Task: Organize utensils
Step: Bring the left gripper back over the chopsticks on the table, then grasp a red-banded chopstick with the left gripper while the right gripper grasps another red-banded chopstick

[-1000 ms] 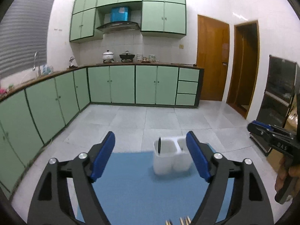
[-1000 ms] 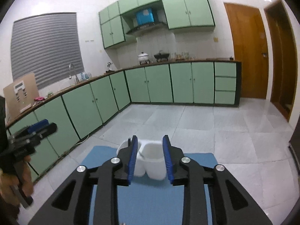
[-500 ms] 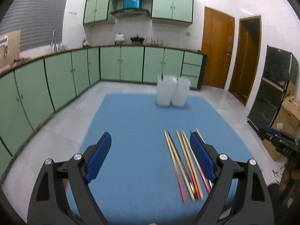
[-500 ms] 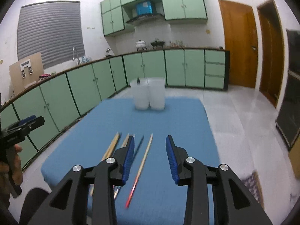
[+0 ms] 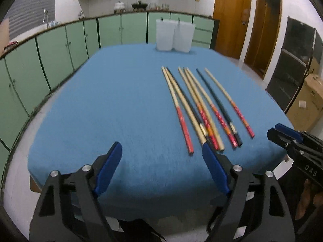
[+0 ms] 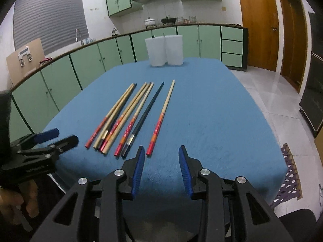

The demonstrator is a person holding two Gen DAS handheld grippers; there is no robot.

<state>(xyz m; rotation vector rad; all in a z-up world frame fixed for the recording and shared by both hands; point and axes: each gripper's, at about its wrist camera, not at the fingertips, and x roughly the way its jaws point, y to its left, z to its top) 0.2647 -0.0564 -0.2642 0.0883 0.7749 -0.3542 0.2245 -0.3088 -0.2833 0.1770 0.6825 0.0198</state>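
Observation:
Several chopsticks [image 5: 201, 109] lie side by side on the blue table cloth [image 5: 121, 104], wooden ones with red ends and black ones; they also show in the right wrist view [image 6: 131, 117]. A white two-compartment holder [image 5: 174, 37] stands at the far table edge, also in the right wrist view [image 6: 164, 50], with a dark utensil tip showing in it. My left gripper [image 5: 161, 165] is open and empty over the near edge, left of the chopsticks. My right gripper [image 6: 162, 167] is open and empty, just behind the rightmost chopstick [image 6: 161, 117].
Green kitchen cabinets [image 6: 90, 64] run along the left and back. Wooden doors [image 6: 260, 24] stand at the right. A dark appliance [image 5: 296, 60] and a cardboard box [image 5: 306, 102] stand right of the table. Tiled floor [image 6: 272, 92] surrounds the table.
Both grippers have pulled back from near the holder toward the near table edge and tilted down. The chopsticks have come into view and the holder now sits far off.

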